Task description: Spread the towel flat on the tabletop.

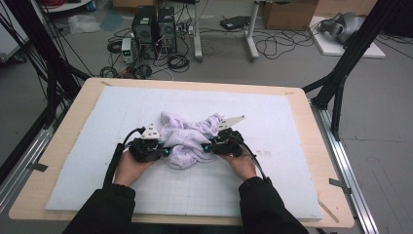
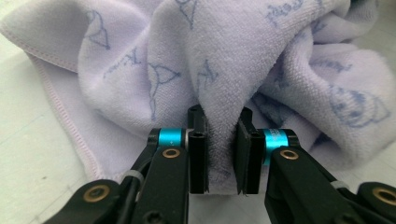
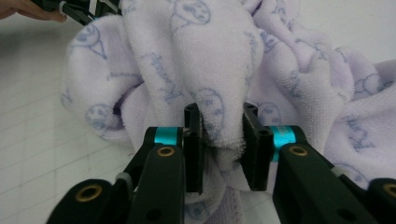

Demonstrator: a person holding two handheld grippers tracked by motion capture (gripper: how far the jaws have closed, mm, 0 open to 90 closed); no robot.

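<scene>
Lavender towel, crumpled in a heap, is found near the middle of the white mat on the desk. A fold is pinched by the left gripper and another by the right gripper, from opposite sides.

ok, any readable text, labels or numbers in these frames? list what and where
Nothing fully readable.
Lilac towel: blue cursive words printed beside small cartoon faces; strokes too soft and creased to read.
Same towel in the right gripper view: cursive print, also unreadable.
White gridded mat: ruled lines, no numbers legible.
Boxes and gear on the floor: too small to read.
</scene>
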